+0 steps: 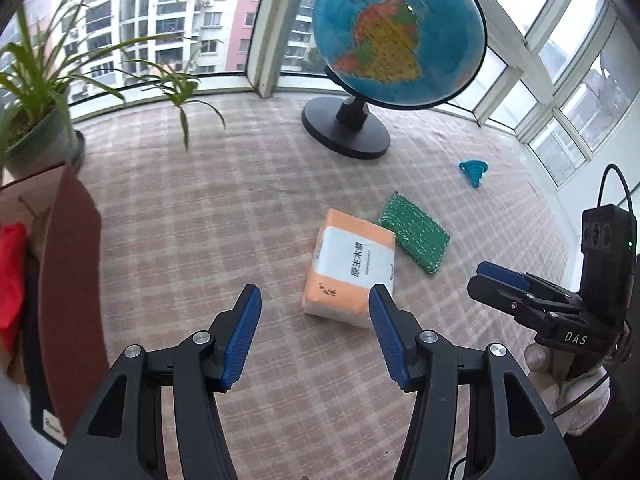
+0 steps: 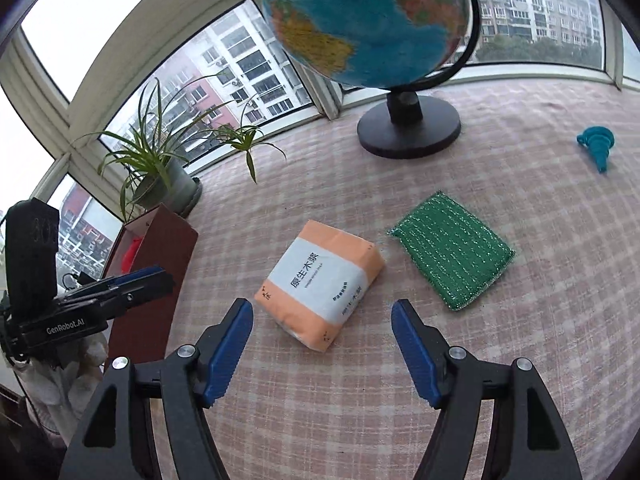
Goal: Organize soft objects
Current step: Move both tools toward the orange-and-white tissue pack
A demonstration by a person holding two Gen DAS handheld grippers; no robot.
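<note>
An orange and white tissue pack (image 1: 349, 268) (image 2: 320, 283) lies on the checked tablecloth. A green glittery sponge (image 1: 414, 232) (image 2: 451, 249) lies just to its right, close to it. A brown box (image 1: 60, 292) (image 2: 154, 276) at the left holds a red soft item (image 1: 11, 280) (image 2: 130, 256). My left gripper (image 1: 315, 302) is open and empty, just short of the tissue pack. My right gripper (image 2: 322, 312) is open and empty, hovering before the pack. Each gripper shows in the other's view, the right one (image 1: 496, 280) and the left one (image 2: 152, 278).
A globe (image 1: 394, 36) (image 2: 368, 20) on a black base stands at the back. A small blue funnel (image 1: 474, 171) (image 2: 597, 145) lies at the right. A potted plant (image 1: 40, 136) (image 2: 164, 184) stands at the left by the curved windows.
</note>
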